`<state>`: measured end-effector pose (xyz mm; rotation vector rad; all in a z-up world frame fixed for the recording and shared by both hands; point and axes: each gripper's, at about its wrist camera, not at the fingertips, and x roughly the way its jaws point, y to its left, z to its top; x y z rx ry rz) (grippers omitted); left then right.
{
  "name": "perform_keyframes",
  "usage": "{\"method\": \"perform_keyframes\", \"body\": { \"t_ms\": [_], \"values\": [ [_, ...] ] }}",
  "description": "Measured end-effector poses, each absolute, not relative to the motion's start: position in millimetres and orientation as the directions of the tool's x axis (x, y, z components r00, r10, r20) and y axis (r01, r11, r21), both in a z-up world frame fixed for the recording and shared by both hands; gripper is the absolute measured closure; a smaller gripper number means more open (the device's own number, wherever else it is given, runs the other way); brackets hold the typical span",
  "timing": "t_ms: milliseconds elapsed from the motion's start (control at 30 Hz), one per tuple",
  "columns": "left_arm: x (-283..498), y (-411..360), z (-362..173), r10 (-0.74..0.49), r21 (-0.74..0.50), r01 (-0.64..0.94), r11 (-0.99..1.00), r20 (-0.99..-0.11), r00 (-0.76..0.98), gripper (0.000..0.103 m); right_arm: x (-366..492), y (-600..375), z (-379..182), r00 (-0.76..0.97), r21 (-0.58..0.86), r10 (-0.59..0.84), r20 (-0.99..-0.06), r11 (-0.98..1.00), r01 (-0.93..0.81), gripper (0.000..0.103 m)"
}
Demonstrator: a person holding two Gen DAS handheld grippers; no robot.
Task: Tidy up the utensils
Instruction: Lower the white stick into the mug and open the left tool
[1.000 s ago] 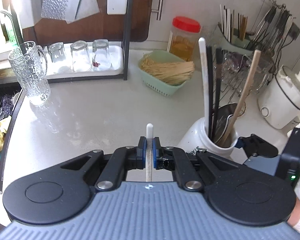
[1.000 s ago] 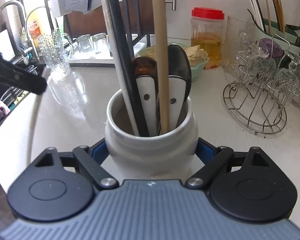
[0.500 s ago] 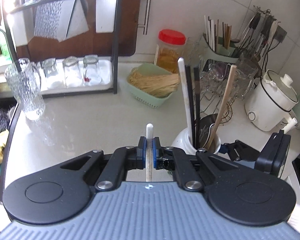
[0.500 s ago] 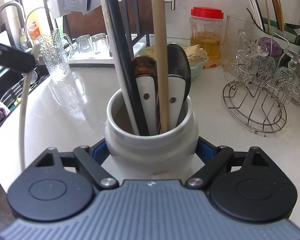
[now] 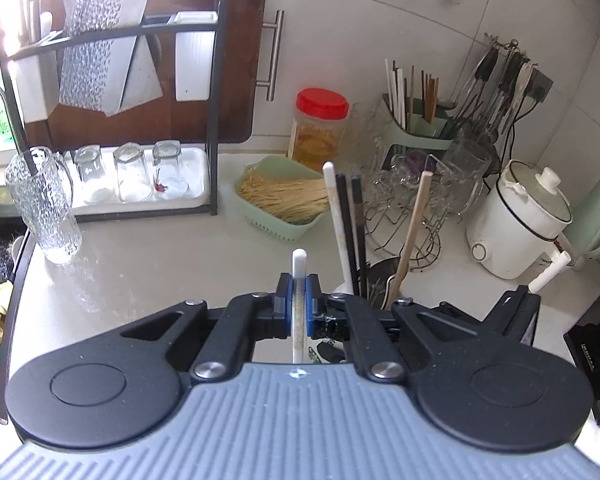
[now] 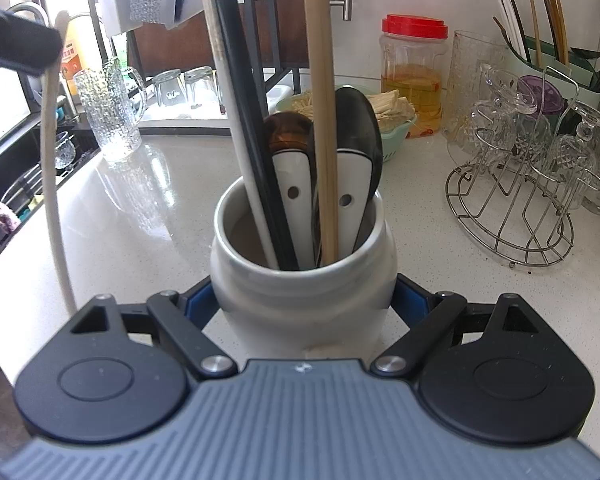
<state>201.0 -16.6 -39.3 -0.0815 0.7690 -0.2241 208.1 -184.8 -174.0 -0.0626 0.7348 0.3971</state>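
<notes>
**Kid:** Kitchen counter (image 5: 148,280), all white and shiny! What are you holding?

**Me:** My left claw (image 5: 299,300) is squeezed shut on a white chopstick (image 5: 299,264). Its tip pokes out past my blue pads (image 5: 285,300). In my other camera the stick hangs down long at the left side, above the counter.

**Kid:** And your other claw?

**Me:** My right claw (image 6: 304,304) is about half open, and its two sides hug the white jar (image 6: 304,280). I think it keeps the jar from sliding.

**Kid:** What's in the jar?

**Me:** Another white chopstick, black chopsticks (image 6: 252,120), a wooden stick (image 6: 320,120) and two spoons (image 6: 328,148), all standing up.

**Kid:** Is your chopstick heavy?

**Me:** I'd say it's very light and stiff. It looks smooth, so it may slip or swing. I hold it near one end. The jar looks heavy and could break, so holding it low on its round belly seems best.

**Kid:** Where will the stick go?

**Me:** Into the jar, I guess. It isn't in yet.
</notes>
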Motion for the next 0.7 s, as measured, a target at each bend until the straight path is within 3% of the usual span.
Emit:
{"method": "perform_keyframes", "body": {
  "t_ms": [700],
  "values": [
    [206, -29, -5, -0.231, -0.113, 0.209, 0.971, -0.647, 0.726, 0.096, 206, -186, -175, 0.675, 0.084, 0.340, -0.655, 0.921, -0.381, 0.012]
  ]
}}
